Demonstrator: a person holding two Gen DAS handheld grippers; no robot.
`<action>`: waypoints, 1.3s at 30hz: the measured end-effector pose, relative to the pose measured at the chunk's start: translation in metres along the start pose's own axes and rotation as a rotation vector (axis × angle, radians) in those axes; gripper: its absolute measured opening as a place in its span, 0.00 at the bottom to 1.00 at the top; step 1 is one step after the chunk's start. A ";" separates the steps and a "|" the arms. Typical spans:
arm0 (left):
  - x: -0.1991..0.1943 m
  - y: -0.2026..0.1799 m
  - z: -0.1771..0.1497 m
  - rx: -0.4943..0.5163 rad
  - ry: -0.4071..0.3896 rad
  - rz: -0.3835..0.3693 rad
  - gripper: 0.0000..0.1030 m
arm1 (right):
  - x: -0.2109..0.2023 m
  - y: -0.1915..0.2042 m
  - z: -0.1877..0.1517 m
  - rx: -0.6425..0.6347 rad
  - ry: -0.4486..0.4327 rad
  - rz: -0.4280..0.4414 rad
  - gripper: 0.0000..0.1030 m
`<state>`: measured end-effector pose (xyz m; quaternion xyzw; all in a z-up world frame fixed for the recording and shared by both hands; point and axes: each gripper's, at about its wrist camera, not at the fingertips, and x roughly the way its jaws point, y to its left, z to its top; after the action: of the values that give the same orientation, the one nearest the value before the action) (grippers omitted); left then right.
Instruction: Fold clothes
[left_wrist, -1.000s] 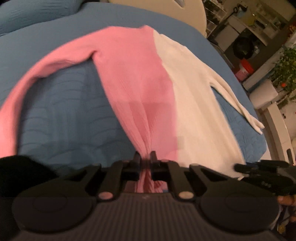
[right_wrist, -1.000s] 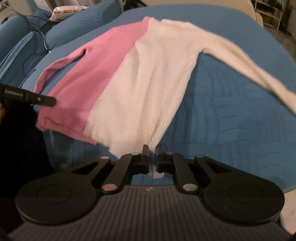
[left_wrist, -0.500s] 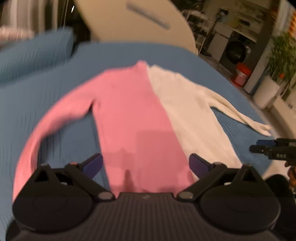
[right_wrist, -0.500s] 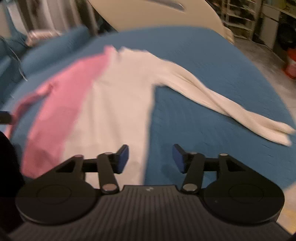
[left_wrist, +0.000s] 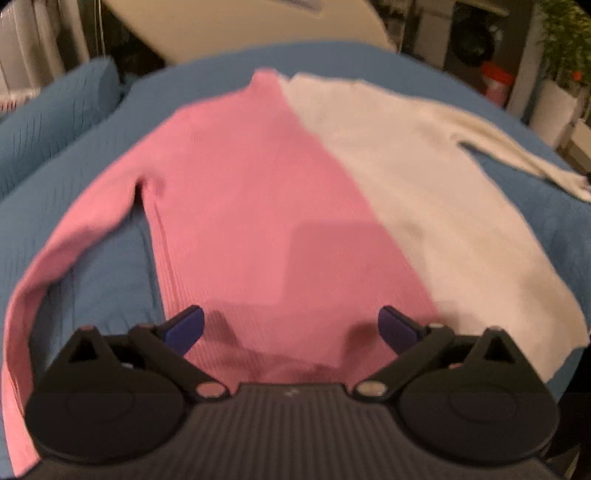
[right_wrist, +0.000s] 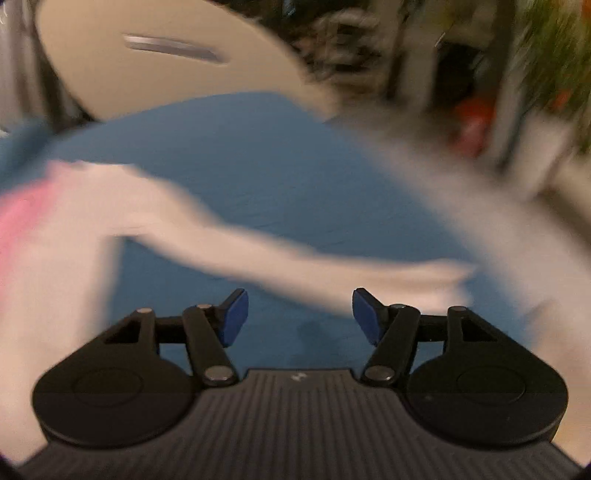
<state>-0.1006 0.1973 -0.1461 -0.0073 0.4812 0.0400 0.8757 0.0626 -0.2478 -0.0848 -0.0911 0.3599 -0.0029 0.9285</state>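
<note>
A pink and white sweater (left_wrist: 295, 206) lies flat on the blue bed cover (left_wrist: 85, 266), collar away from me. Its pink sleeve (left_wrist: 33, 295) curves down the left side and its white sleeve (left_wrist: 517, 155) runs out to the right. My left gripper (left_wrist: 291, 328) is open and empty above the pink hem. In the blurred right wrist view, my right gripper (right_wrist: 299, 314) is open and empty, just in front of the white sleeve (right_wrist: 295, 258), which lies across the blue cover (right_wrist: 258, 173).
A blue pillow (left_wrist: 48, 122) lies at the back left. A cream headboard (left_wrist: 266, 29) stands behind the bed. A red container (left_wrist: 495, 81) and a white planter with greenery (left_wrist: 554, 107) stand beyond the bed's right edge.
Both grippers were shut on the sweater's hem a second ago. They have opened, let the hem fall flat and lifted. The right gripper has swung right toward the white sleeve.
</note>
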 end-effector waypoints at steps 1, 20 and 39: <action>0.000 0.000 -0.001 -0.008 -0.003 -0.002 1.00 | 0.006 -0.006 -0.002 -0.045 0.010 -0.012 0.65; 0.003 0.001 0.001 -0.030 -0.011 -0.008 1.00 | 0.028 -0.113 0.115 0.274 0.089 0.182 0.07; 0.002 0.003 0.001 -0.044 -0.007 -0.013 1.00 | 0.091 -0.111 -0.011 0.538 0.181 0.010 0.73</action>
<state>-0.0986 0.2007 -0.1469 -0.0295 0.4769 0.0447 0.8773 0.1292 -0.3649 -0.1349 0.1608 0.4283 -0.1017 0.8834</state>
